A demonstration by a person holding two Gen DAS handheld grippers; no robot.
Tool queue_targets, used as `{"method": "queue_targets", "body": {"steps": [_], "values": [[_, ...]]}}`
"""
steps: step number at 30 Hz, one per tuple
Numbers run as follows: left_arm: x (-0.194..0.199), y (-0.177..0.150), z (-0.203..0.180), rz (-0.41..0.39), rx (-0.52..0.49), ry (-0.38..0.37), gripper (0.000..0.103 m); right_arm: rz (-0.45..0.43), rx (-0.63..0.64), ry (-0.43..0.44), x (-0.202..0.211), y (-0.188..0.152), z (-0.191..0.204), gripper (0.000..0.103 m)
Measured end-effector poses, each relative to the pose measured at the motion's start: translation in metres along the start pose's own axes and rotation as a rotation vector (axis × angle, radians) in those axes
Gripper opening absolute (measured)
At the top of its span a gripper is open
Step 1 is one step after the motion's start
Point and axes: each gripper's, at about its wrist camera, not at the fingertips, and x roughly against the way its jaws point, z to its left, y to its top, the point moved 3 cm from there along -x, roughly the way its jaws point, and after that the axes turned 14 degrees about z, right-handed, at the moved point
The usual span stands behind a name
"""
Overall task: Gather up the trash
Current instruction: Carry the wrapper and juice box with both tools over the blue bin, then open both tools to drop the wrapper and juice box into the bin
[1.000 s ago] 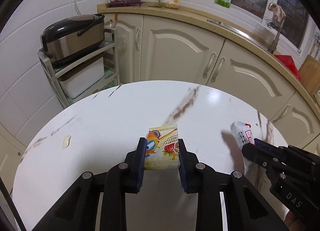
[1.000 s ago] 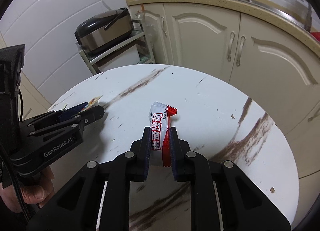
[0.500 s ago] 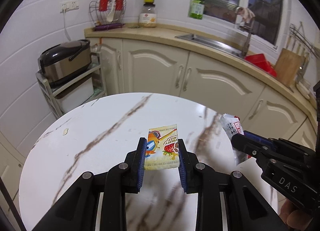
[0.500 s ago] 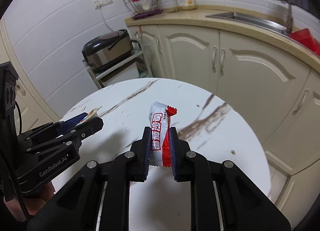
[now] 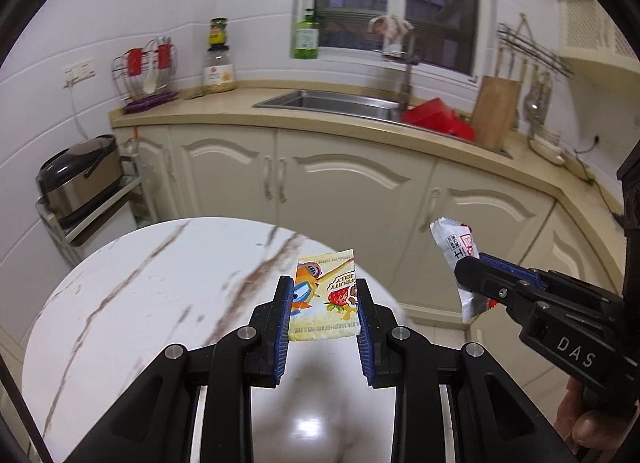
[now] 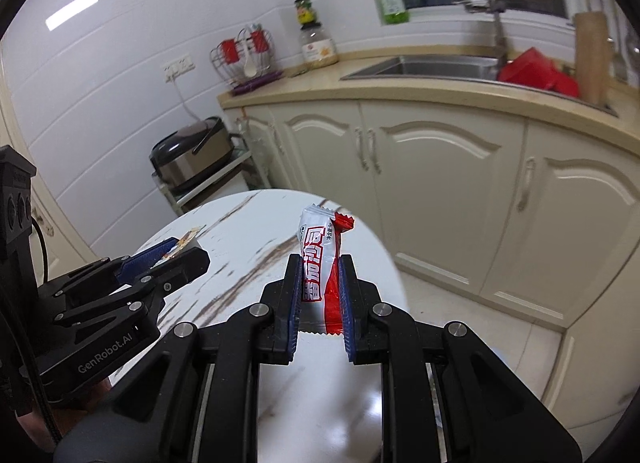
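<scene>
My left gripper (image 5: 323, 291) is shut on a yellow fruit jelly packet (image 5: 326, 297), held in the air above the near right part of the round marble table (image 5: 132, 287). The right gripper (image 6: 319, 269) is shut on a red and white candy wrapper (image 6: 320, 263), also lifted above the table (image 6: 248, 239). In the left wrist view the right gripper (image 5: 464, 267) comes in from the right with the wrapper (image 5: 460, 255) standing up out of it. In the right wrist view the left gripper (image 6: 188, 251) shows at the left with a corner of the packet (image 6: 186, 241).
Cream cabinets (image 5: 340, 191) under a beige counter curve behind the table. On the counter are a steel sink (image 5: 332, 103), a red tub (image 5: 436, 117), jars and a utensil rack (image 5: 146, 75). A rice cooker (image 5: 80, 179) sits on a small shelf at the left. A crumb (image 5: 78, 287) lies on the table's left.
Both grippers rose and swung right with their wrappers still held, so the table sank and slid left in both views and the sink and window came into sight.
</scene>
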Motion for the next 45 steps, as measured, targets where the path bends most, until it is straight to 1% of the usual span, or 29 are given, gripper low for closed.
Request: {"method": "queue_targets", "body": {"steps": [4, 5, 9, 11, 14, 15, 16, 19, 22, 23, 29, 32, 36, 39, 40, 42, 44, 45], "values": [[-0.011, 0.007, -0.034, 0.020, -0.056, -0.042, 0.025, -0.037, -0.057, -0.026, 0.031, -0.014, -0.042, 0.016], [-0.013, 0.004, -0.047, 0.027, -0.075, -0.054, 0.025, -0.043, -0.073, -0.035, 0.037, -0.017, -0.054, 0.016], [-0.033, 0.017, -0.075, 0.058, -0.131, -0.091, 0.025, -0.059, -0.158, -0.077, 0.056, -0.032, -0.110, 0.016], [-0.045, 0.025, -0.090, 0.077, -0.159, -0.107, 0.025, -0.059, -0.190, -0.093, 0.059, -0.037, -0.131, 0.016], [-0.062, 0.026, -0.109, 0.111, -0.197, -0.127, 0.025, -0.051, -0.246, -0.117, 0.060, -0.047, -0.166, 0.016], [-0.070, 0.035, -0.112, 0.123, -0.207, -0.130, 0.025, -0.043, -0.268, -0.125, 0.058, -0.051, -0.180, 0.016], [-0.078, 0.036, -0.116, 0.137, -0.216, -0.134, 0.025, -0.038, -0.277, -0.129, 0.057, -0.054, -0.187, 0.016], [-0.109, 0.041, -0.131, 0.200, -0.237, -0.144, 0.025, -0.001, -0.326, -0.140, 0.043, -0.066, -0.218, 0.016], [-0.143, 0.053, -0.146, 0.259, -0.254, -0.150, 0.025, 0.040, -0.368, -0.132, 0.025, -0.080, -0.242, 0.016], [-0.155, 0.053, -0.150, 0.281, -0.263, -0.149, 0.025, 0.055, -0.379, -0.129, 0.018, -0.084, -0.249, 0.016], [-0.224, 0.067, -0.170, 0.403, -0.296, -0.146, 0.025, 0.179, -0.467, -0.093, -0.045, -0.112, -0.294, 0.016], [-0.254, 0.073, -0.173, 0.459, -0.309, -0.136, 0.025, 0.243, -0.511, -0.061, -0.078, -0.126, -0.313, 0.017], [-0.288, 0.074, -0.171, 0.536, -0.306, -0.127, 0.026, 0.299, -0.555, -0.024, -0.110, -0.138, -0.329, 0.017], [-0.308, 0.073, -0.169, 0.572, -0.302, -0.116, 0.026, 0.332, -0.576, 0.002, -0.130, -0.145, -0.338, 0.018], [-0.312, 0.073, -0.169, 0.577, -0.303, -0.109, 0.028, 0.341, -0.587, 0.008, -0.136, -0.148, -0.341, 0.020], [-0.325, 0.082, -0.177, 0.579, -0.299, -0.094, 0.041, 0.355, -0.601, 0.008, -0.144, -0.153, -0.347, 0.022], [-0.330, 0.088, -0.175, 0.569, -0.286, -0.065, 0.080, 0.355, -0.617, 0.010, -0.149, -0.155, -0.352, 0.030], [-0.333, 0.091, -0.180, 0.558, -0.280, -0.057, 0.083, 0.356, -0.629, 0.013, -0.151, -0.157, -0.354, 0.044]]}}
